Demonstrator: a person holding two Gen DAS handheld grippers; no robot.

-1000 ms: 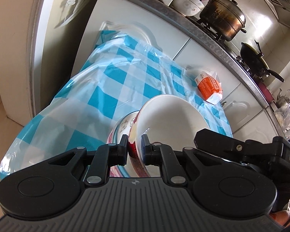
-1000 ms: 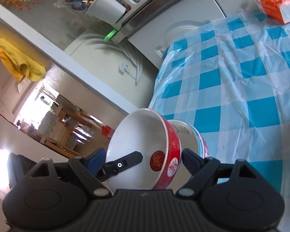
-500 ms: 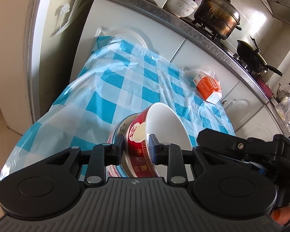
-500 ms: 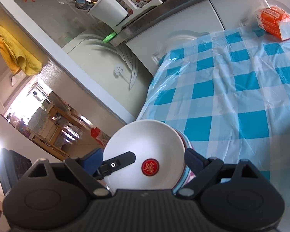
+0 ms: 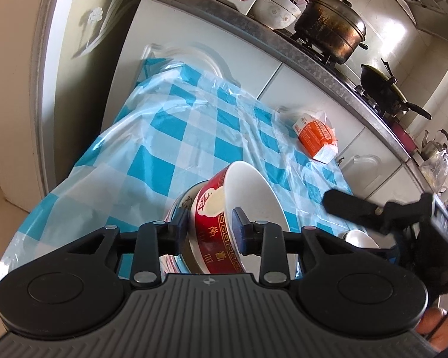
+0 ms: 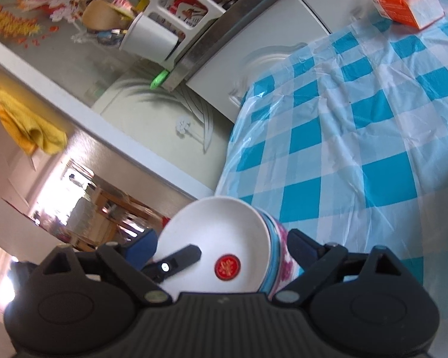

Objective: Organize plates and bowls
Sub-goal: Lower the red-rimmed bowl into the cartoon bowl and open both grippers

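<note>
The left gripper [image 5: 210,228] had its jaws a little apart, one pad outside the wall of the red bowl [image 5: 221,223] and one inside the rim; they had just been easing open, and neither pad looked to be pressing any more. The right gripper [image 6: 221,246] stood wide, its jaws having just been spreading, with the bowls between them but not touched, as far as I could see. The red bowl (white inside, with a red seal mark at the bottom) sat nested, a bit tilted, in a floral bowl [image 6: 279,265] with a pink-and-blue pattern, right at the near edge of the blue checked tablecloth [image 5: 176,137]. So the stacking of these two looked done, and both hands were letting go. Just beside the stack, by the right gripper in the left wrist view, a small white dish [image 5: 360,238] peeked out, which I'd judge was still to be gathered. Further out lay an orange packet [image 5: 315,137], and beyond, on the stove, a blackened pot [image 5: 331,28] and a wok [image 5: 382,85]. Whether more plates waited, I could not tell.
</note>
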